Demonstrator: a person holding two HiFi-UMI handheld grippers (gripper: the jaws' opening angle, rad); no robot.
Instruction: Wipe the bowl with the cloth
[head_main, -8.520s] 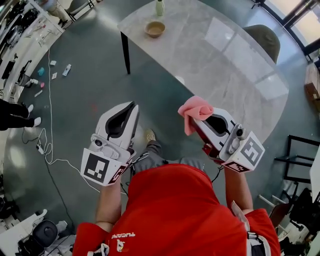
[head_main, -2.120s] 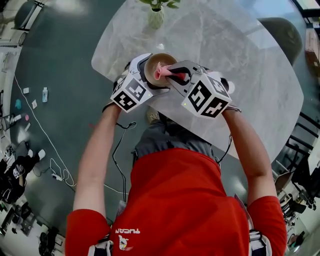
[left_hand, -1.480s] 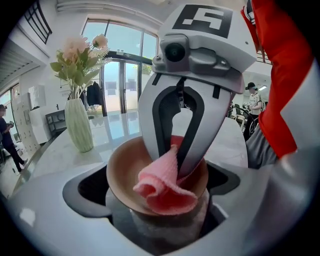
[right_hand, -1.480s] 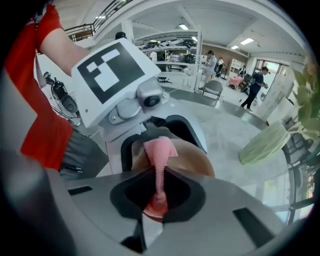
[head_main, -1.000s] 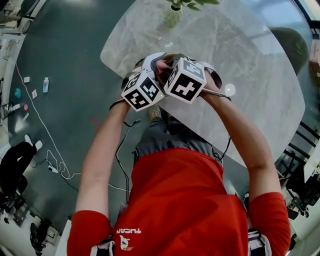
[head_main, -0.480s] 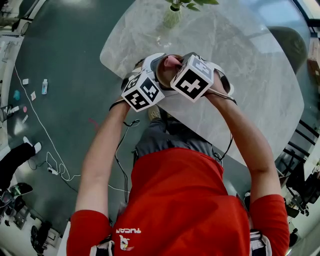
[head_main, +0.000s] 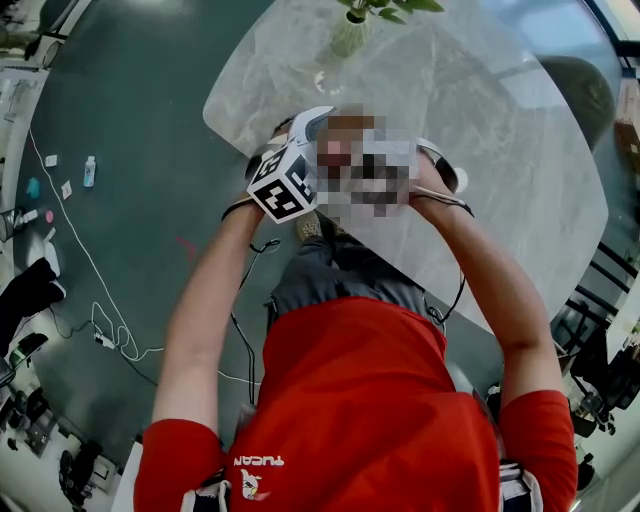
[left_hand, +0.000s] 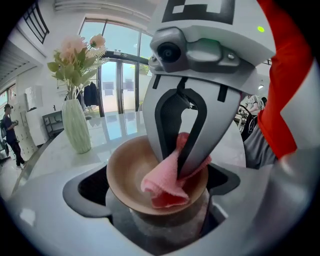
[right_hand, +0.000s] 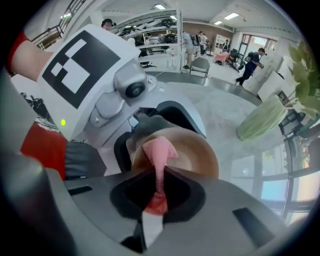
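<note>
Bowl sits in my L gripper, low centre of the L gripper view. The jaws are pressed onto its near wall and the open side is tipped twd the lens. My R gripper hangs in from the top of that frame, jaws squeezed tight on the cloth. The cloth's loose end lies folded on the bowl's inner wall, right of centre, touching it.

Materials: bowl is tan, matte and smooth, round w/ a thin rim. Cloth is pink w/ a nubby weave. It's bunched into a soft roll at the end and pulled to a thin strip where the R jaws nip it. Gripper shells are grey-white hard plastic.

Views: the R gripper view looks along the strip into the bowl from the opp. side. It shows a grey L jaw tip lapped over the rim at centre-left, which the L gripper view only blurs. Only the L gripper view shows the cloth's folded end and the R jaws from the front. Both show a pale vase on the marble table, apart from the bowl: at left w/ pink flowers in the L gripper view, at far right in the R gripper view. In the head view a mosaic patch covers bowl, cloth & R gripper at upper centre. Only the L b/w cube shows, at the table's near edge.
</note>
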